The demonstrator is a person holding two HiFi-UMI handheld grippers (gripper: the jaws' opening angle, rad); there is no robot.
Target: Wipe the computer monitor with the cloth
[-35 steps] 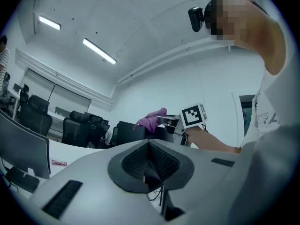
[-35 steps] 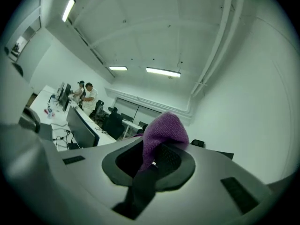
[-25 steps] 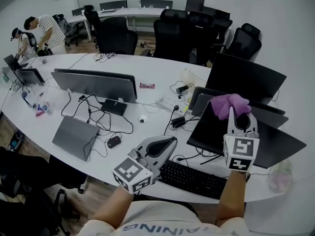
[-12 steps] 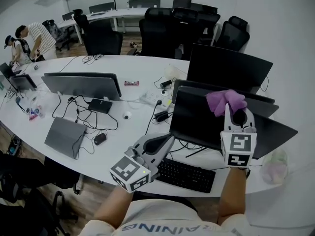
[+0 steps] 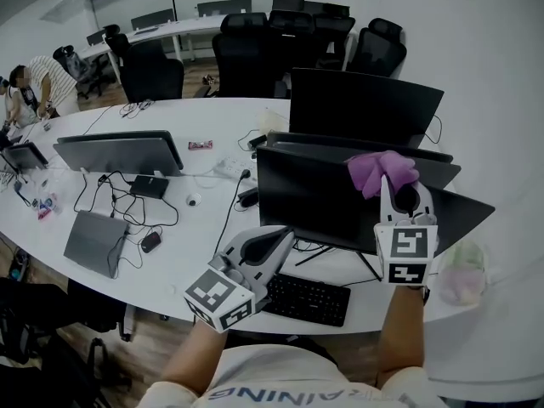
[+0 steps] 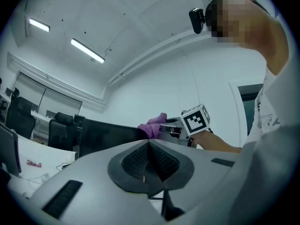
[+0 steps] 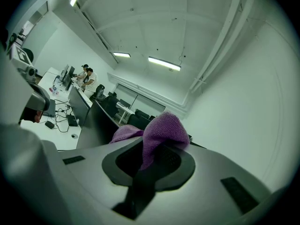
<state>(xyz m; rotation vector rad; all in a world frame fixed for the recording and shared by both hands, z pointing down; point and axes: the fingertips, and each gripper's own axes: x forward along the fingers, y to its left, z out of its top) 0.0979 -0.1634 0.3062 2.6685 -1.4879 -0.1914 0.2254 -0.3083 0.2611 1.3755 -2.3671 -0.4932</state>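
The nearest dark monitor (image 5: 319, 198) stands in front of me on the white table. A purple cloth (image 5: 381, 170) lies at its top edge, right of the middle, with my right gripper (image 5: 388, 184) shut on it. In the right gripper view the cloth (image 7: 161, 133) bulges up out of the closed jaws, and the monitor (image 7: 100, 121) runs off to the left. My left gripper (image 5: 282, 238) is shut with nothing in it, low in front of the monitor's lower left. Its own view shows the cloth (image 6: 153, 124) on the monitor's edge (image 6: 108, 134).
A black keyboard (image 5: 306, 298) lies under the monitor at the table's near edge. Two more monitors (image 5: 365, 104) (image 5: 121, 151) stand behind and to the left. There are also a closed laptop (image 5: 92, 241), a mouse (image 5: 150, 241), cables, a clear container (image 5: 460, 272), and people (image 5: 34, 83) at far left.
The head view has swung, so the monitor shows wider. The cloth in my right gripper now sits farther from the monitor's left corner. My left gripper stays low by the keyboard.
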